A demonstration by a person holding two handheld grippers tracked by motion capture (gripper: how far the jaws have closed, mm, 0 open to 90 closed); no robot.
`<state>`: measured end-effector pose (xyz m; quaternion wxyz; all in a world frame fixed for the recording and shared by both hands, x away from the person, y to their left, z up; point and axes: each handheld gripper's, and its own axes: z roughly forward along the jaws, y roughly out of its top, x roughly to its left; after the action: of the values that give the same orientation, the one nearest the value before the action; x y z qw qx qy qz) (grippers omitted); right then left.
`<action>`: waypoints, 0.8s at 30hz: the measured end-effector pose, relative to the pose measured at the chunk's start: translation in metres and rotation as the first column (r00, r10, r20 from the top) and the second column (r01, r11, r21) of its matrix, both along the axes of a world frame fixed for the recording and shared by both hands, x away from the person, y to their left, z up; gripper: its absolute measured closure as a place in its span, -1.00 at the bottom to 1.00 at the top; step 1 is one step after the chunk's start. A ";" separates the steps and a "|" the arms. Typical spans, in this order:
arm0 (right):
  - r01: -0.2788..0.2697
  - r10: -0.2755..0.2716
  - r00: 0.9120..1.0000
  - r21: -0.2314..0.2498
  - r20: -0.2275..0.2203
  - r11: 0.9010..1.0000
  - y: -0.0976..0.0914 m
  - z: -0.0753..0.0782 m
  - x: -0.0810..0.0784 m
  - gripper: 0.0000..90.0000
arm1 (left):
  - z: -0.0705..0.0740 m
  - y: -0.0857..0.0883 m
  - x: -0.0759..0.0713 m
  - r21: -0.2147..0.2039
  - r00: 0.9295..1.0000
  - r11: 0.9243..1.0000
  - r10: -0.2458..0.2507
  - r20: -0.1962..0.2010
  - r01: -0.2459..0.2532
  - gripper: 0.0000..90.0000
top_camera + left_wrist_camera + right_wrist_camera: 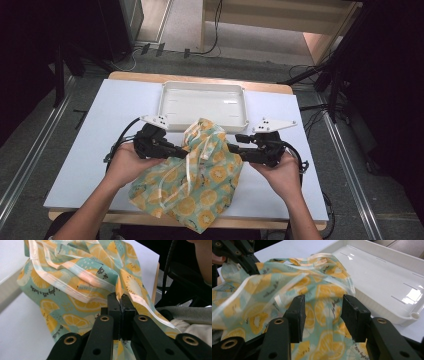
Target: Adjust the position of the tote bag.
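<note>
A teal cloth bag printed with orange slices (200, 175) lies crumpled on the white table, its lower part hanging past the front edge. My left gripper (184, 152) is shut on a pale-trimmed fold of the bag (82, 287), its jaws pressed together on the fabric (120, 302). My right gripper (231, 148) is open, its two jaws standing apart over the bag (322, 312) on its right side, with cloth between them. The left gripper (249, 267) also shows at the upper left of the right gripper view.
A white empty tray (202, 102) sits just behind the bag at the table's far middle; its rim (387, 315) is close to my right gripper. The table's wooden front edge (280, 220) lies under the person's forearms. Cables and dark stands surround the table.
</note>
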<state>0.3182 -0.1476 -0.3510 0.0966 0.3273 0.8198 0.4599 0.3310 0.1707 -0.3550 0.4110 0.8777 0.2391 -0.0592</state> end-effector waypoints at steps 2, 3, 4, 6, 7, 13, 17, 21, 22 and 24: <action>-0.001 0.001 1.000 -0.002 0.006 1.000 0.001 0.001 0.001 0.22 | 0.002 -0.013 -0.006 0.024 1.000 1.000 -0.011 0.029 0.010 1.00; -0.001 0.001 1.000 -0.003 0.006 1.000 0.002 0.001 0.001 0.22 | 0.001 -0.017 -0.008 0.026 0.999 1.000 -0.017 0.032 0.016 1.00; -0.002 0.002 1.000 -0.003 0.010 1.000 0.003 0.001 0.001 0.22 | 0.001 -0.017 -0.008 0.026 0.999 1.000 -0.017 0.032 0.016 1.00; -0.004 0.004 1.000 -0.010 0.012 1.000 0.004 0.000 0.001 0.22 | -0.004 -0.025 -0.012 0.034 0.999 0.999 -0.039 0.022 0.038 1.00; -0.003 0.003 1.000 -0.014 0.009 1.000 0.005 0.000 0.001 0.22 | -0.006 -0.028 -0.014 0.036 0.999 0.998 -0.049 0.019 0.048 1.00; -0.006 0.006 1.000 -0.017 0.001 1.000 0.009 -0.007 0.001 0.22 | -0.015 -0.036 -0.018 0.028 0.997 0.997 -0.078 -0.003 0.079 1.00; -0.001 0.001 1.000 -0.020 -0.006 1.000 0.011 -0.013 0.001 0.18 | -0.026 -0.043 -0.025 0.038 0.994 0.993 -0.108 -0.023 0.109 1.00; 0.007 -0.007 1.000 -0.024 -0.009 1.000 0.011 -0.019 0.001 0.11 | -0.034 -0.040 -0.029 0.043 0.993 0.993 -0.111 -0.029 0.112 0.99; 0.007 -0.007 1.000 -0.024 -0.009 1.000 0.011 -0.019 0.001 0.11 | -0.034 -0.040 -0.029 0.043 0.993 0.993 -0.111 -0.029 0.112 0.99; 0.012 -0.012 1.000 -0.031 -0.007 0.999 0.011 -0.024 0.000 0.07 | -0.039 -0.035 -0.029 0.032 0.993 0.994 -0.104 -0.050 0.106 0.98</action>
<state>0.3183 -0.1369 -0.3748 0.1014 0.3323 0.8251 0.4456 0.3022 0.1358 -0.3942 0.3863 0.8943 0.2035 -0.0977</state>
